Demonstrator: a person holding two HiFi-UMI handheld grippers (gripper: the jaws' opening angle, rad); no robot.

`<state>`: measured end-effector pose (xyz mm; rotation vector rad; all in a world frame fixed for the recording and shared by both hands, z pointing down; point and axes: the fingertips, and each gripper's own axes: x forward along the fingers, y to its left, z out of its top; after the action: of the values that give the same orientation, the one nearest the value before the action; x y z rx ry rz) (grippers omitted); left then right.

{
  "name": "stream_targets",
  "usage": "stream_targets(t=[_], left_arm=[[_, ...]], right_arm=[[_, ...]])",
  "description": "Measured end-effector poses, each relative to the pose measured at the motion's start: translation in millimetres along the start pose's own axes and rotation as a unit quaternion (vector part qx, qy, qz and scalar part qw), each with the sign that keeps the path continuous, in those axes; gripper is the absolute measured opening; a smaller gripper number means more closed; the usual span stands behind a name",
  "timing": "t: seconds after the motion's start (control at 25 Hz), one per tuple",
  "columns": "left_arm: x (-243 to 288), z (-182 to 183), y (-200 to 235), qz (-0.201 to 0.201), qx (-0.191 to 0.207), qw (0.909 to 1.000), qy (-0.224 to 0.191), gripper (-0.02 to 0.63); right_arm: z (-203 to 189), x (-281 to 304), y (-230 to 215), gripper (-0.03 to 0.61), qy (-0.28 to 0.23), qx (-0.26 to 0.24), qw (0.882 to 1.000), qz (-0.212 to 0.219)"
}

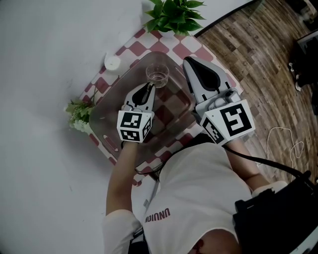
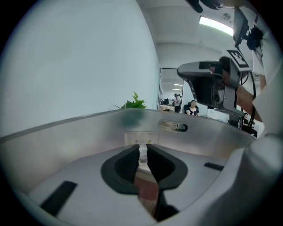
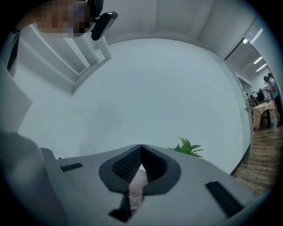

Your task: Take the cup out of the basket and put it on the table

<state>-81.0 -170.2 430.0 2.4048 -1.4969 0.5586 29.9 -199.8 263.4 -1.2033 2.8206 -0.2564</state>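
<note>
A clear glass cup [image 1: 157, 75] stands upright at the far end of a translucent basket [image 1: 105, 104] on the checkered table [image 1: 187, 45]. My left gripper [image 1: 150, 86] reaches into the basket, its jaws shut on the near wall of the cup. In the left gripper view the cup [image 2: 141, 137] rises just beyond the jaws, with its rim pinched in the left gripper [image 2: 142, 152] and the basket wall [image 2: 79, 132] all round. My right gripper [image 1: 188, 61] hangs above the basket's right rim, shut and empty. In its own view the right gripper [image 3: 141, 148] points at a white wall.
A leafy green plant [image 1: 174, 15] stands at the table's far end. Small flowers [image 1: 78, 114] sit by the basket's left rim and a small white round object [image 1: 113, 62] at its far left. Wooden floor [image 1: 263, 54] with a cable lies to the right.
</note>
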Motion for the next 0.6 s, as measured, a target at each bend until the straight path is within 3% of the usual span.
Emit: stream_targets(t=[0.6], left_arm=[[-23.1,23.9,-3.4,0.015,-0.003,0.9989,-0.044,0.058]], right_arm=[[1.7,-3.5,13.3,0.017,-0.003,-0.004,1.000,0.016]])
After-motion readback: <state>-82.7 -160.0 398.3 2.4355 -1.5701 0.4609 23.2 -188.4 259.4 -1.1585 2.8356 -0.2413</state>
